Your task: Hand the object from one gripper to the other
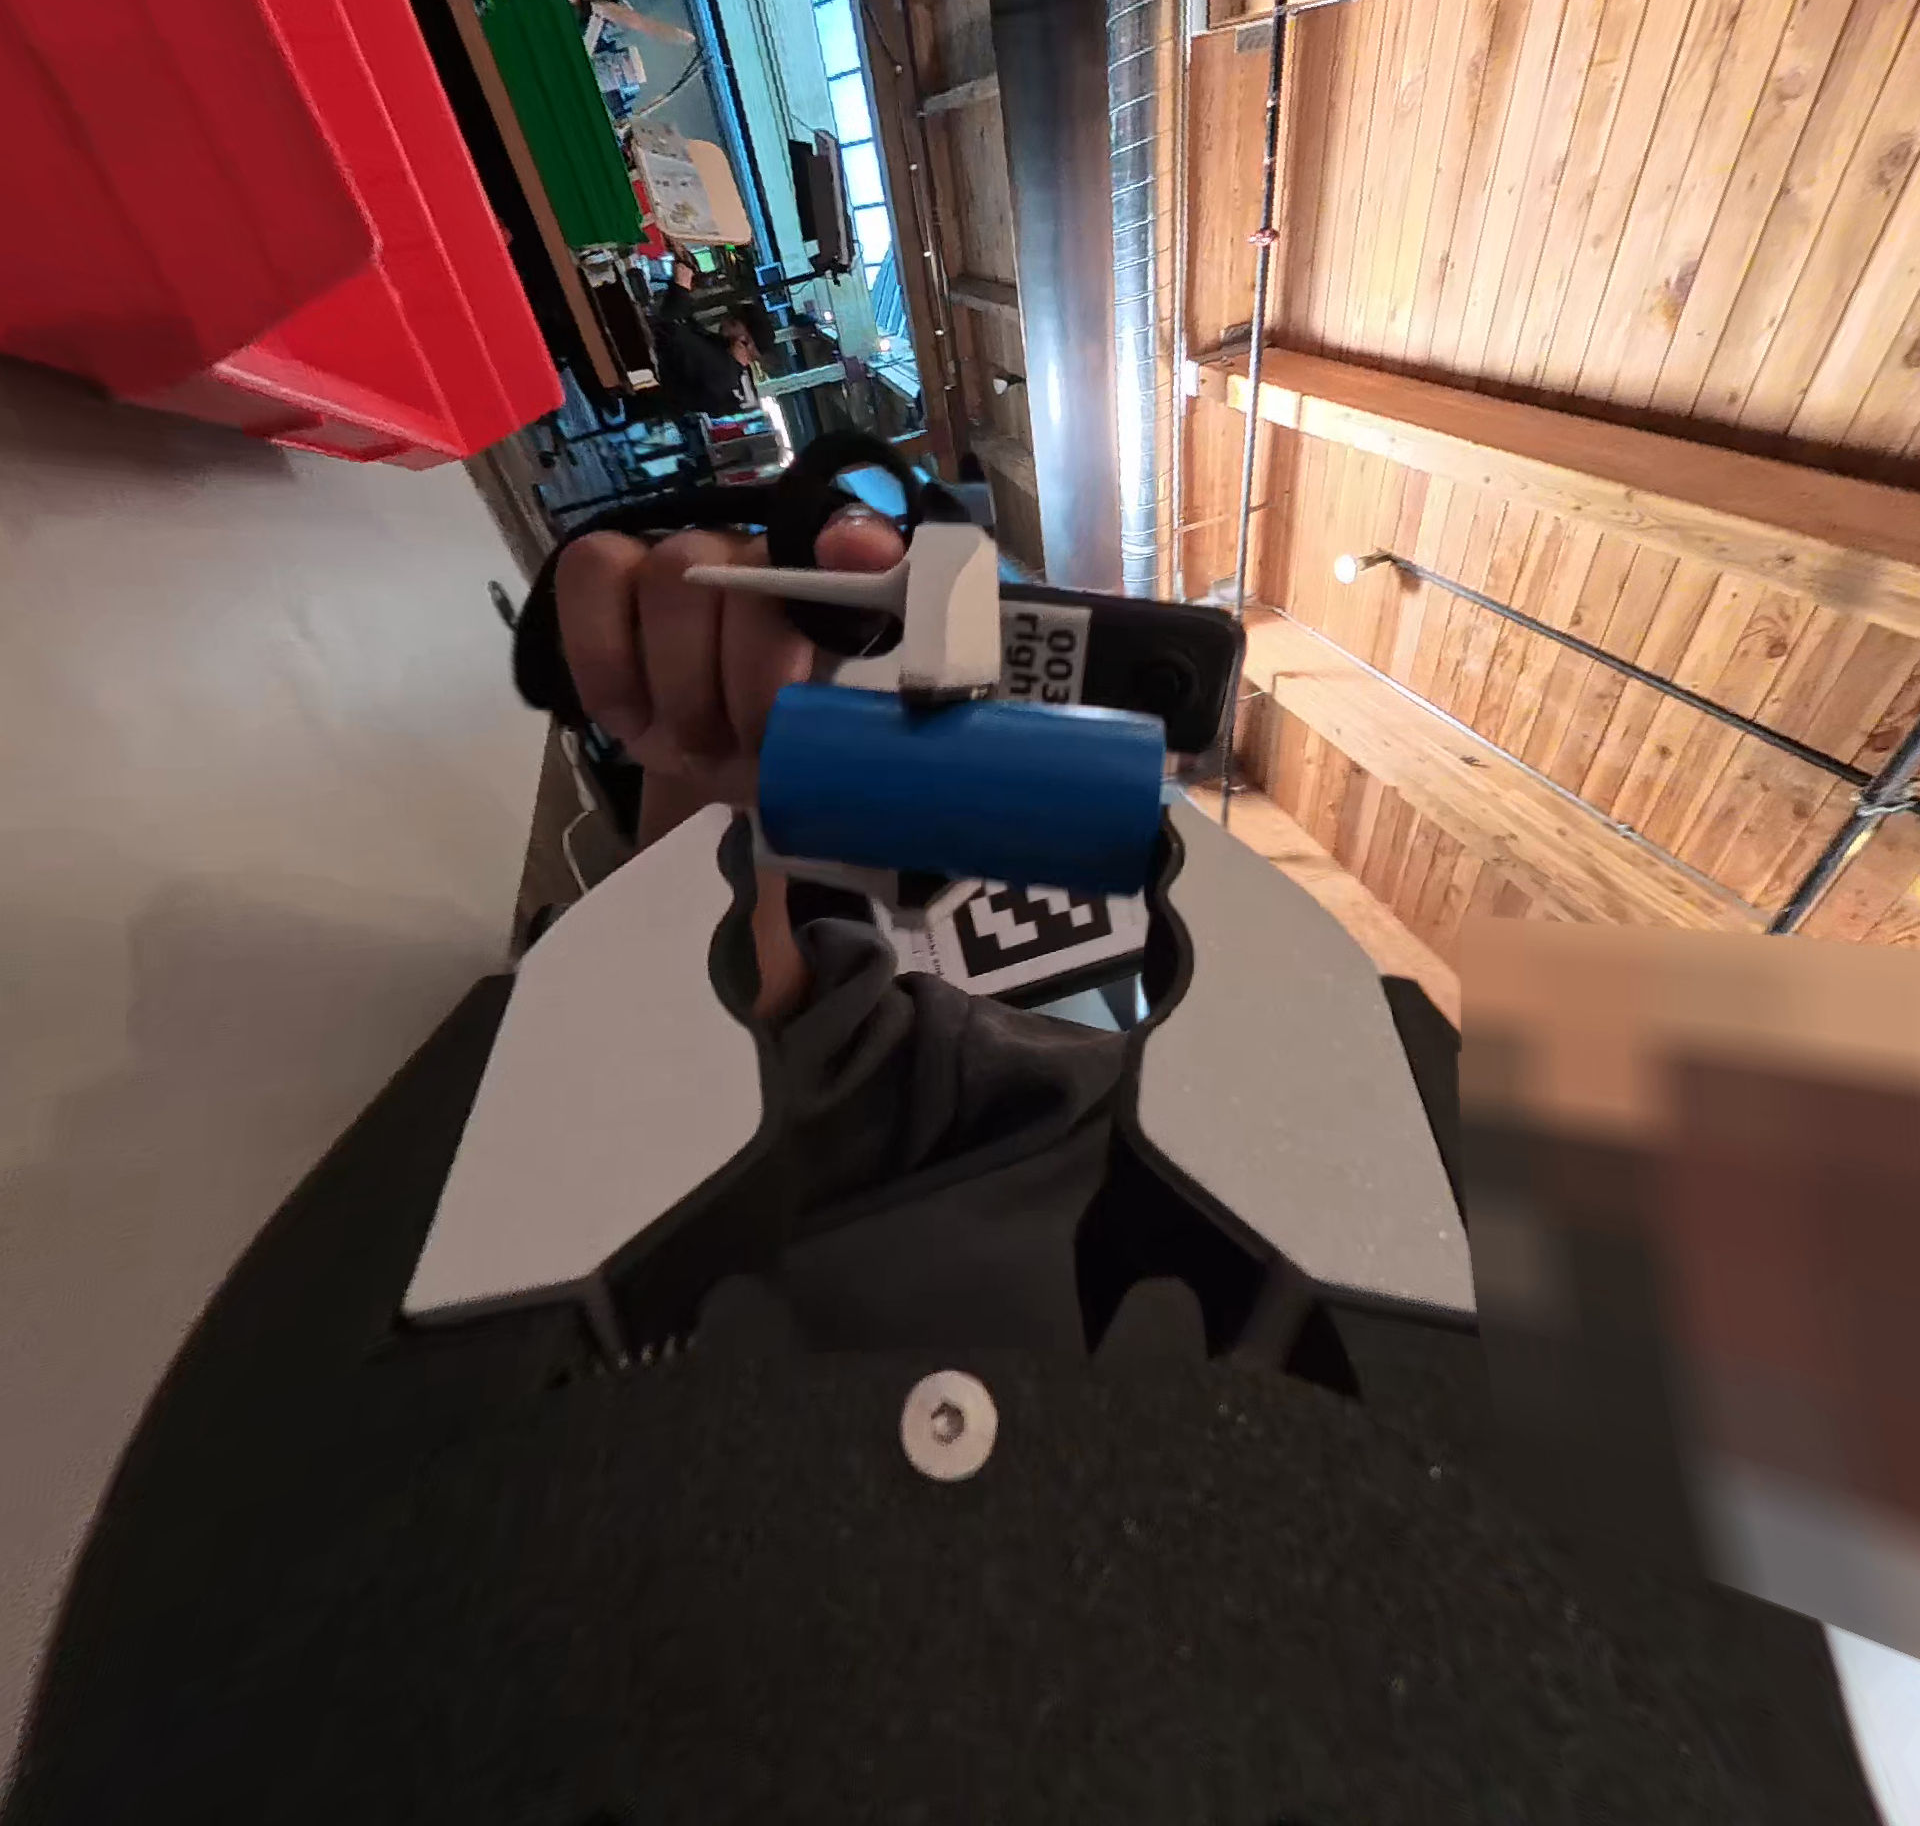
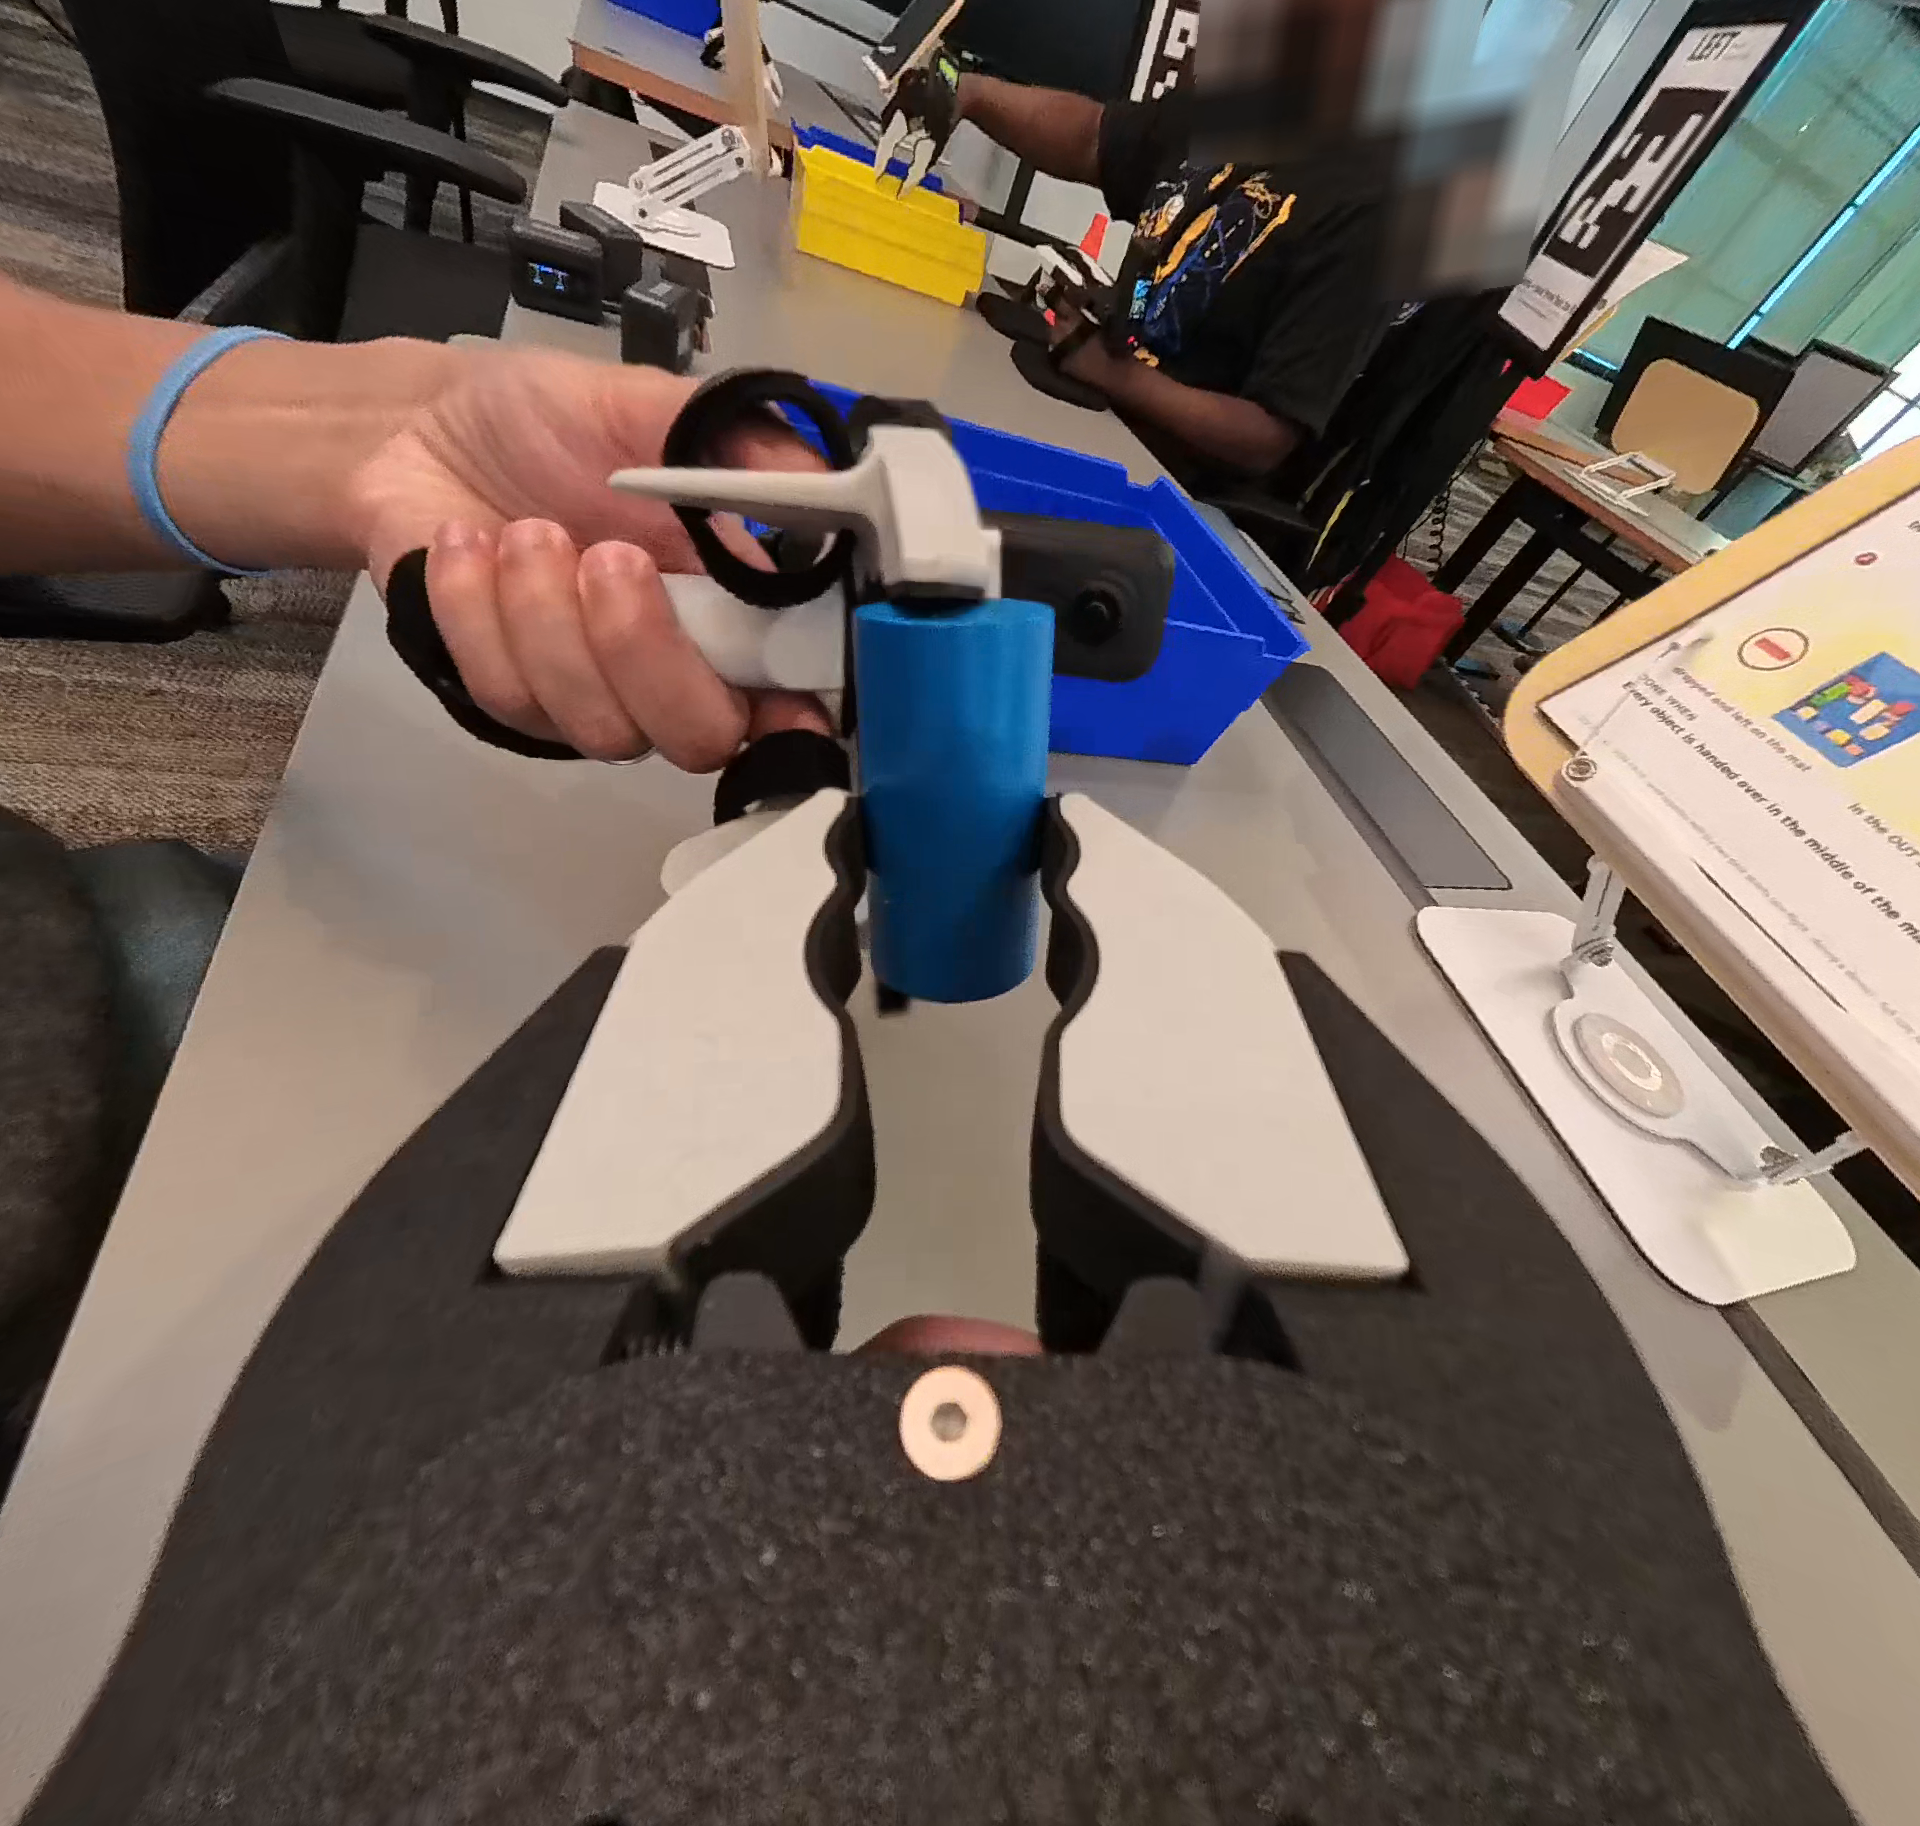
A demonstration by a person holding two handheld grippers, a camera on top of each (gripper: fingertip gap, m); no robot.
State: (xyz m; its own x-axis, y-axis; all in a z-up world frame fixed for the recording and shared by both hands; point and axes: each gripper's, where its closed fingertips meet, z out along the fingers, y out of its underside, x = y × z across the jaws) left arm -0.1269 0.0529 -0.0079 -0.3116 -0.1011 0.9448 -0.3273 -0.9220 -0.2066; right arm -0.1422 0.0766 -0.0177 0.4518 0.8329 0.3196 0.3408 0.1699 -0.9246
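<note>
Right gripper (image 2: 945, 820), nearest in its own view, closes its fingers (image 2: 707, 1028) on the sides of the upright blue cylinder (image 2: 951, 737), pads touching both flanks above the grey table (image 2: 416, 893); the left gripper (image 1: 951, 841), in a hand (image 2: 540, 571) with a blue wristband (image 2: 166, 446), meets it from beyond, one fingertip on the cylinder's top end; its own view shows its fingers spread wide along the cylinder's length, the ends at or just beside the pads, and whether they press cannot be told. Only the left view shows the white printed label (image 1: 1044, 654) and the black-and-white marker tag (image 1: 1029, 929) on the right gripper, a red bin (image 1: 260, 166) and wooden planking (image 1: 1558, 322) behind; only the right view shows a stand-mounted instruction board (image 2: 1766, 737) with printed text, a blue bin (image 2: 1143, 550), then a yellow bin (image 2: 883, 228) and a seated person (image 2: 1247, 301); no brand is legible.
</note>
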